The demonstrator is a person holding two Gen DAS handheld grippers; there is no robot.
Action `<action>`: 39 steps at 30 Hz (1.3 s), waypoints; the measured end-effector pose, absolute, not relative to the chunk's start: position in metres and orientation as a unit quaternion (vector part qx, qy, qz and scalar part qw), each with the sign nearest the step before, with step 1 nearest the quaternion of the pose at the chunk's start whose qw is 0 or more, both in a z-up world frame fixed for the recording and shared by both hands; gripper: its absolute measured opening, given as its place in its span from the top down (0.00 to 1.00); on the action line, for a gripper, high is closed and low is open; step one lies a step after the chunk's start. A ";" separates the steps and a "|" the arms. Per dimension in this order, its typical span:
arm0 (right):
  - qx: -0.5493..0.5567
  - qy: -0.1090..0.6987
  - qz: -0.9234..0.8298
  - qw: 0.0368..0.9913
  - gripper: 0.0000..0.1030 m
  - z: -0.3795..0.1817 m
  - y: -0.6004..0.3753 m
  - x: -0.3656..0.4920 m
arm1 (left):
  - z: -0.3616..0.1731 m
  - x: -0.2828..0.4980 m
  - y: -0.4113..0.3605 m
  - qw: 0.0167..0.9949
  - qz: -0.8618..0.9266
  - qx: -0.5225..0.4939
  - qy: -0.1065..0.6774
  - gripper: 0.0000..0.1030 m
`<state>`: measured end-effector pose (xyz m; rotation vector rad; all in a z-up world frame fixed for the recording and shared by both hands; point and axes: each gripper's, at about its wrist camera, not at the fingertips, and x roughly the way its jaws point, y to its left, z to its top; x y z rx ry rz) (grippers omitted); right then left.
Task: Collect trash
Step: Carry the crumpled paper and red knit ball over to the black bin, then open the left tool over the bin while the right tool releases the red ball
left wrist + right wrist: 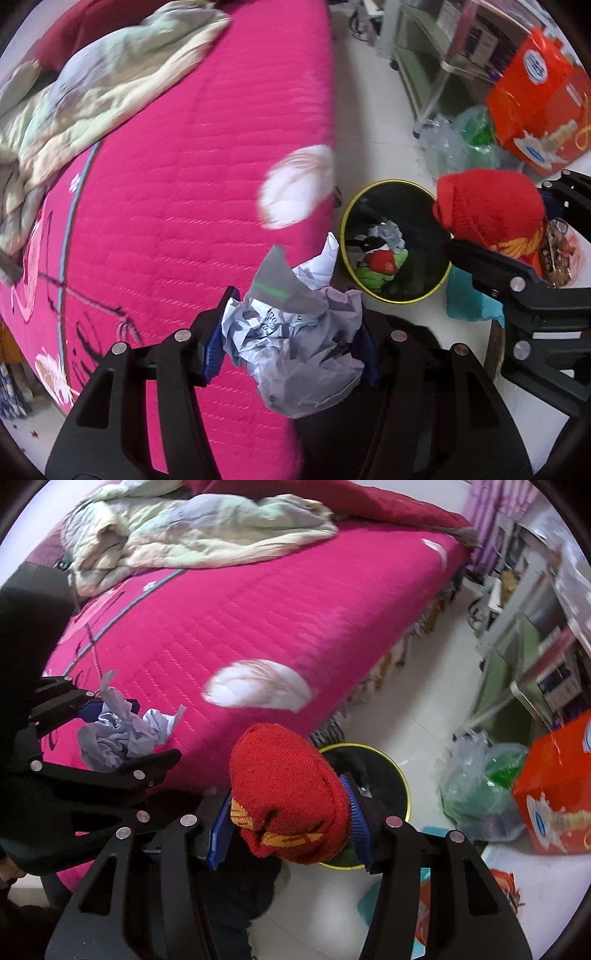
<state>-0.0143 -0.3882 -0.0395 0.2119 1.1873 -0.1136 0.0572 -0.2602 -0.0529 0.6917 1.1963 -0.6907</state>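
Two grippers, each loaded — beside the pink bed (192, 155)

Left gripper (291, 343): jaws part-closed, pressing a crumpled paper wad (295, 354), held over the bed's near edge. Right gripper (288, 823): jaws clamped on a red knitted sock (288, 794), above the yellow-rimmed black bin (395, 240) on the floor to the right — some trash already inside.

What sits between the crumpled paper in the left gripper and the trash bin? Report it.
Nothing: in the left wrist view, only the pink bed edge and bare floor separate the crumpled paper from the trash bin.
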 end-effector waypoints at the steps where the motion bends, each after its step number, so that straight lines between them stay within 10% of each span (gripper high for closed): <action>1: 0.103 0.557 -0.059 0.822 0.51 -0.040 -0.393 -0.019 | -0.054 0.055 -0.265 0.715 -0.316 0.317 0.538 0.45; 32: 0.172 0.562 -0.139 0.797 0.51 -0.072 -0.488 -0.087 | -0.115 0.008 -0.388 0.645 -0.395 0.358 0.548 0.45; 39: 0.175 0.572 -0.138 0.789 0.51 -0.081 -0.491 -0.082 | -0.128 0.017 -0.393 0.643 -0.380 0.367 0.554 0.19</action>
